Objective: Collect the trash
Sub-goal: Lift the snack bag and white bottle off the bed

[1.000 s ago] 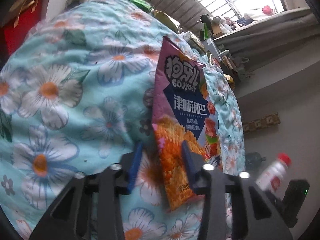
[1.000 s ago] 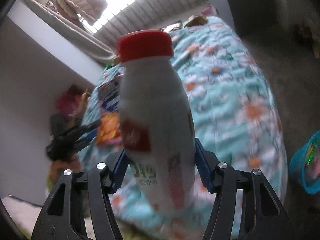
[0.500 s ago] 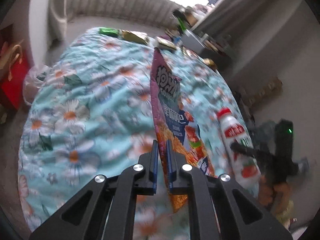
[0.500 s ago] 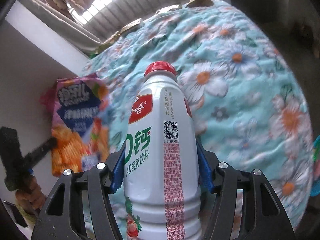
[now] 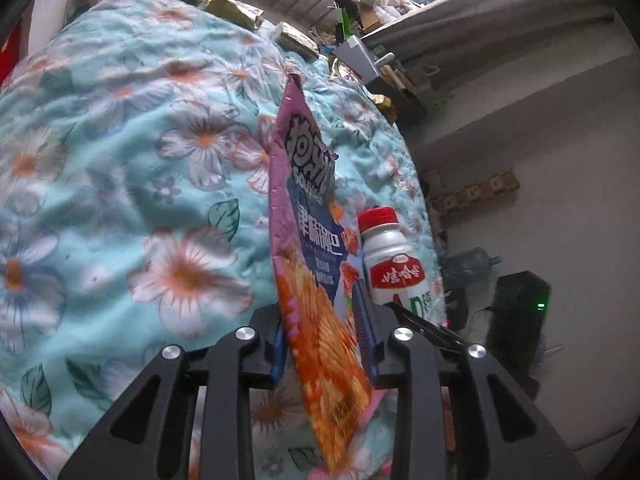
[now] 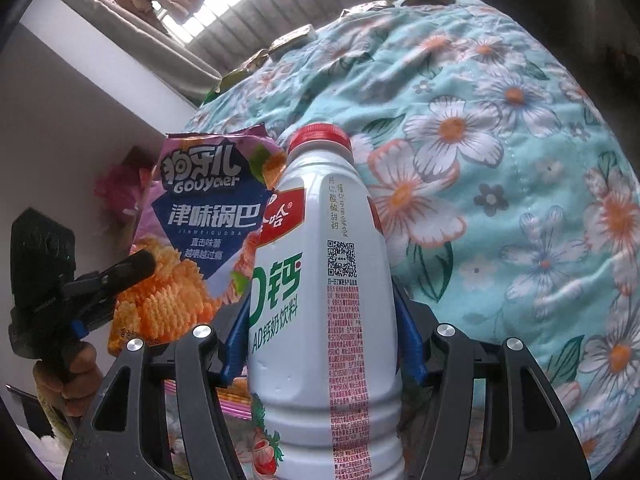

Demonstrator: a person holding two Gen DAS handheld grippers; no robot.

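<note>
At the centre of each wrist view you already have a piece in hand: your left gripper [image 5: 322, 350] is clamped on the snack bag [image 5: 310, 248], your right gripper [image 6: 320, 344] on the milk bottle [image 6: 320, 280]. Wrappers [image 5: 236, 10] at the upper frame, on the floral quilt [image 5: 120, 160], remain; no bin shows

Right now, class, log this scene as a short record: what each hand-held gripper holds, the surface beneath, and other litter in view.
left hand-held gripper: shut on snack bag
right hand-held gripper: shut on milk drink bottle, red cap on
surface beneath: floral quilt
other litter: wrappers along the quilt's far edge
bin: none in view
</note>
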